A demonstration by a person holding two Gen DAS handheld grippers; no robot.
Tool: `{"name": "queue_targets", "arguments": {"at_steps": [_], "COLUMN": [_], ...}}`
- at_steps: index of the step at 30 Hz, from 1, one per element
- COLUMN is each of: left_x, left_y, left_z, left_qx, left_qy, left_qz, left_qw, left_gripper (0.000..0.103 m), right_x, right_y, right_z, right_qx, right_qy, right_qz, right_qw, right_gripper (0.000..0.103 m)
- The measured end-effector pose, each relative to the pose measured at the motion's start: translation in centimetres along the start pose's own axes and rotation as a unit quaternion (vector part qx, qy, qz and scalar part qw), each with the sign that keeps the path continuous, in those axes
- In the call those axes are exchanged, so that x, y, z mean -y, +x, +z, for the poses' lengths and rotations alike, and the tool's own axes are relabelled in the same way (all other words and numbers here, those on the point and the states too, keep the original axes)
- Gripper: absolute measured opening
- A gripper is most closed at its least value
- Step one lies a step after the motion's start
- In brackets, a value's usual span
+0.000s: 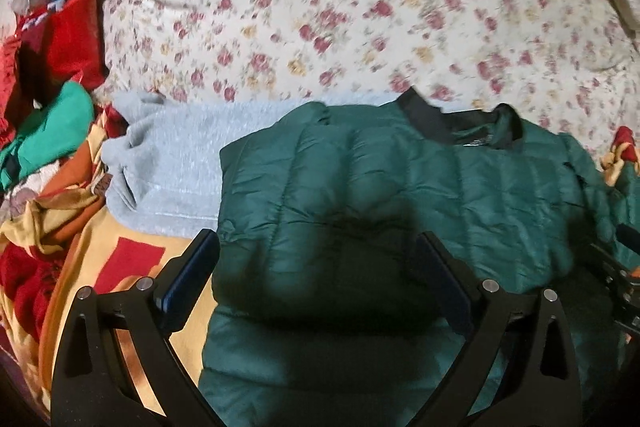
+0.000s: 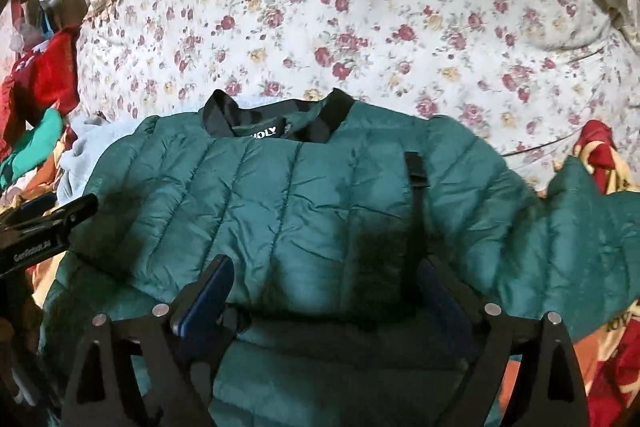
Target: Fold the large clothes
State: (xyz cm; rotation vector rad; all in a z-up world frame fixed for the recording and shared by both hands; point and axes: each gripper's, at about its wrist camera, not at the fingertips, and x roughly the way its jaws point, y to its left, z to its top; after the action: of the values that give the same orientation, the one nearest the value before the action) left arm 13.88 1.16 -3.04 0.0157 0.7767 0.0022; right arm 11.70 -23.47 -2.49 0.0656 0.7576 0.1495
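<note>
A green quilted jacket point(image 2: 304, 195) is spread on the bed, collar point(image 2: 276, 123) toward the flowered bedspread point(image 2: 360, 7), with one side already laid over the body and one sleeve point(image 2: 580, 211) trailing out to the right. It partly covers a grey sweater point(image 1: 172, 167), and a pile of other clothes point(image 1: 44, 163) lies at the left. The jacket is judged light and puffy, with a slick shell: folds can be expected to spring back and slide, so they should be pressed flat. A seam, the hem or the sleeve cuff is judged the best hold, since a pinch on the padded middle would likely slip. The left gripper point(image 1: 320, 267) is held above the jacket's left part, tilted downward, its jaws wide and nothing between them. The right gripper point(image 2: 324, 291) is held over the middle at a similar downward tilt, jaws also wide and empty; no cloth is pinched by either
</note>
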Motion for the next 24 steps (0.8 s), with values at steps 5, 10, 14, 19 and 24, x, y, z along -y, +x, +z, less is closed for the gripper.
{"name": "queue_targets", "arguments": {"at_steps": [5, 10, 14, 19, 24], "left_x": [0.6, 1.4, 2.2, 2.7, 2.4], "left_y": [-2.2, -3.3, -3.9, -4.1, -4.0], "left_z": [-0.6, -0.8, -1.0, -1.3, -1.5], "left_qx": [0.007, 0.006, 0.007, 0.006, 0.006], "left_qy": [-0.010, -0.016, -0.011, -0.011, -0.025], "left_qz": [-0.023, -0.038, -0.042, -0.044, -0.049], "left_qw": [0.9997, 0.9991, 0.9990, 0.9990, 0.9984], "left_gripper": [0.099, 0.099, 0.099, 0.099, 0.099], "right_x": [1.4, 3.3, 5.8, 9.8, 14.6], "right_y": [-0.2, -2.9, -4.8, -6.0, -6.6], "right_z": [0.3, -0.1, -0.5, -0.9, -1.3], "right_qx": [0.007, 0.017, 0.025, 0.037, 0.036], "right_qy": [0.006, 0.014, 0.025, 0.038, 0.062], "right_qz": [-0.015, -0.037, -0.058, -0.093, -0.128], "right_qw": [1.000, 0.999, 0.998, 0.994, 0.989], "right_gripper": [0.092, 0.092, 0.092, 0.092, 0.092]}}
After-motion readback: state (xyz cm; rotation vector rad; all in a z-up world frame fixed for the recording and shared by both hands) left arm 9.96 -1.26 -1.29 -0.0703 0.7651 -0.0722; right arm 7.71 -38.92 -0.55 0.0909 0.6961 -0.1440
